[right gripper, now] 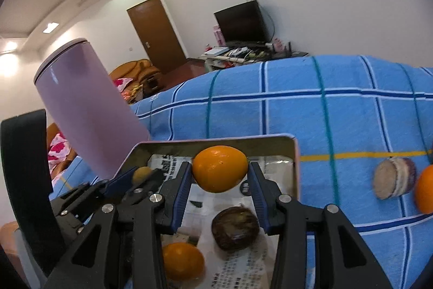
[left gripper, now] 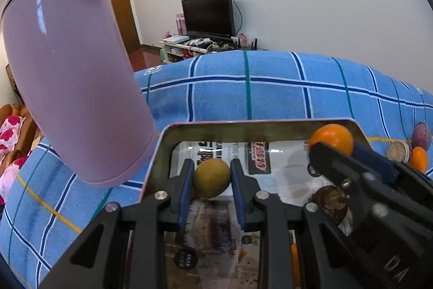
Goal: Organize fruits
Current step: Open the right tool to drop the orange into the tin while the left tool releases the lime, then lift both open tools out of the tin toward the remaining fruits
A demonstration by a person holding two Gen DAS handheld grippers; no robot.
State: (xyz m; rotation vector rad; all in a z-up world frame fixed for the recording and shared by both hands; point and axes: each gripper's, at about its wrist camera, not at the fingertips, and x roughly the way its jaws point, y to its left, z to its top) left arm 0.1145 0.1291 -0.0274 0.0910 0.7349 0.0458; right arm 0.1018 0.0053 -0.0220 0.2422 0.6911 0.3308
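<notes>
Both grippers point forward and downward over a shallow rectangular metal tray (right gripper: 295,167) lined with printed paper, which sits on a blue plaid cloth (left gripper: 270,99).

The left gripper (left gripper: 212,178), at lower centre of its own view, is pinched on a small round yellow-green fruit (left gripper: 212,178), its blue pads (left gripper: 186,187) pressing both sides above the tray's far end.

The right gripper (right gripper: 219,169) is clamped on a round orange (right gripper: 219,169) near the tray's far rim (in the left view it enters from the lower right).

Inside the tray lie a dark brown wrinkled fruit (right gripper: 235,227) and a second orange (right gripper: 182,260).

At the right of the frame, on the cloth outside the tray, are a halved purple fruit (right gripper: 393,178) and another orange (right gripper: 425,192), touching each other.

A tall lilac cylinder-shaped container (left gripper: 73,77) stands just beside the tray's left corner.
</notes>
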